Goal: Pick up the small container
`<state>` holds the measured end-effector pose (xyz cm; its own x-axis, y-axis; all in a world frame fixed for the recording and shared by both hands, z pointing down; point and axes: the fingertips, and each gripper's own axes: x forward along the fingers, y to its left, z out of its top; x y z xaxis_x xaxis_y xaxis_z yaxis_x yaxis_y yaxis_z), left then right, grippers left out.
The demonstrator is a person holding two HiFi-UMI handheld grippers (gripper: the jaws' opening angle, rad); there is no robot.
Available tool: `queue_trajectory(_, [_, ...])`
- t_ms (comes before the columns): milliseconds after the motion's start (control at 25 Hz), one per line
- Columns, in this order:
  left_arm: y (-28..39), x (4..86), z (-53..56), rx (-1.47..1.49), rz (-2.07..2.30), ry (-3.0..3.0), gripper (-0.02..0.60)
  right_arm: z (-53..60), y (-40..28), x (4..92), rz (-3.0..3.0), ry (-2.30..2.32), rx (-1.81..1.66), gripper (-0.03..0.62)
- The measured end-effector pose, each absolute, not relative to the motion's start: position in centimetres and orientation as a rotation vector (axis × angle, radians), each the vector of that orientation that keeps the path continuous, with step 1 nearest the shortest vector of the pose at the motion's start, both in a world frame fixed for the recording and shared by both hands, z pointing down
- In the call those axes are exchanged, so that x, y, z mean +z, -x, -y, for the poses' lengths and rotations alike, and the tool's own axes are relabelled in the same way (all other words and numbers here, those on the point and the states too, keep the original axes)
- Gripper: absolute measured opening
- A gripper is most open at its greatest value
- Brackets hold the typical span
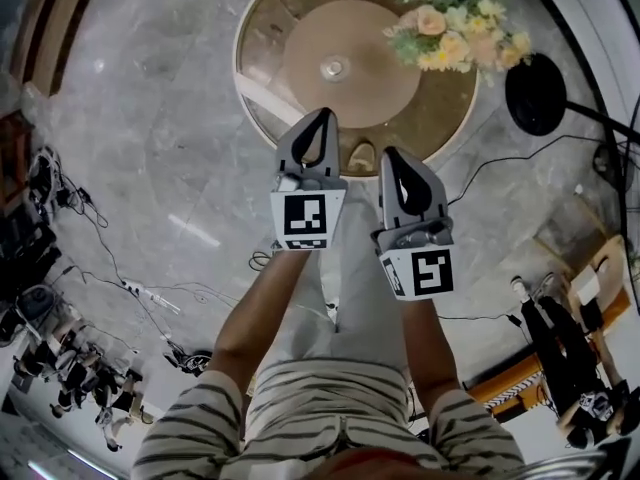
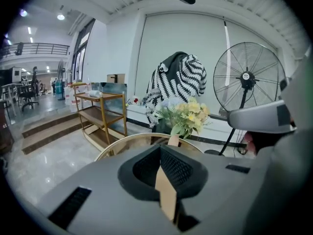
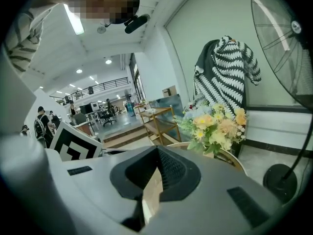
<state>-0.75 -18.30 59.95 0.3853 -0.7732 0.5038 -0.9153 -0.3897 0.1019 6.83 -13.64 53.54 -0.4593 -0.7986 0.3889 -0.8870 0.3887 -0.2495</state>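
A round wooden table point(image 1: 270, 38) stands on the marble floor ahead of me. At its middle lies a small round silvery object point(image 1: 334, 67), too small to tell whether it is the small container. My left gripper point(image 1: 325, 115) is held up near the table's front edge, its jaws meeting at the tips with nothing between them point(image 2: 160, 147). Just to its right, the right gripper point(image 1: 392, 154) points the same way and is also shut and empty point(image 3: 157, 149). Both stay short of the table's middle.
A bouquet of yellow and pale flowers point(image 1: 455, 23) stands on the table's right side. A standing fan point(image 2: 247, 77) has its black base point(image 1: 535, 93) on the floor to the right. Cables point(image 1: 140, 298) trail over the floor at left. A wooden shelf trolley point(image 2: 100, 114) and a striped garment point(image 2: 178, 82) stand beyond the table.
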Motion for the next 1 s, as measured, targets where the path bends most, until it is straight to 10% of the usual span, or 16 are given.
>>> queue_trajectory(320, [1.0, 66.2, 19.0, 0.599, 1.463, -2.254, 0.013, 14.0, -6.5, 58.1, 2.452, -1.482, 0.669, 0.009])
queue_trajectory(1000, [0.0, 74.1, 22.0, 0.668, 1.450, -2.239, 0.334, 13.1, -6.4, 62.4, 2.440, -1.442, 0.744, 0.009])
